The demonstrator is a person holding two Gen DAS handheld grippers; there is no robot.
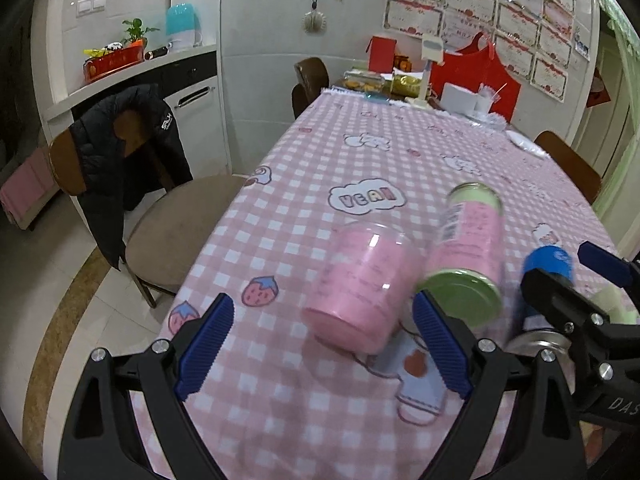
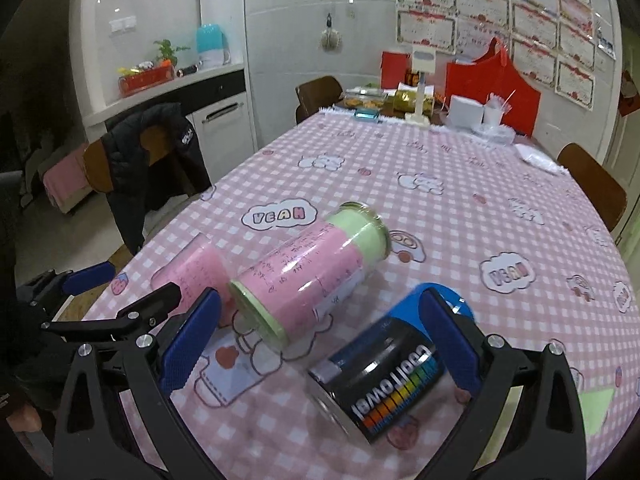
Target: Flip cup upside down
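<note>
Three cups lie on their sides on the pink checked tablecloth (image 1: 300, 168). A pink cup (image 1: 360, 288) lies just ahead of my left gripper (image 1: 320, 344), which is open and empty; it also shows in the right wrist view (image 2: 192, 276). A pink and green cup (image 1: 468, 248) lies to its right and shows in the right wrist view (image 2: 312, 276). A black and blue cup (image 2: 384, 372) lies between the open fingers of my right gripper (image 2: 320, 352), which does not grip it. In the left wrist view the right gripper (image 1: 576, 284) partly hides that cup (image 1: 548, 268).
A chair (image 1: 152, 216) with a dark jacket stands at the table's left edge. Another chair (image 2: 592, 184) stands at the right. Boxes, a red bag (image 2: 492, 84) and containers crowd the table's far end. The table's edge runs close on the left.
</note>
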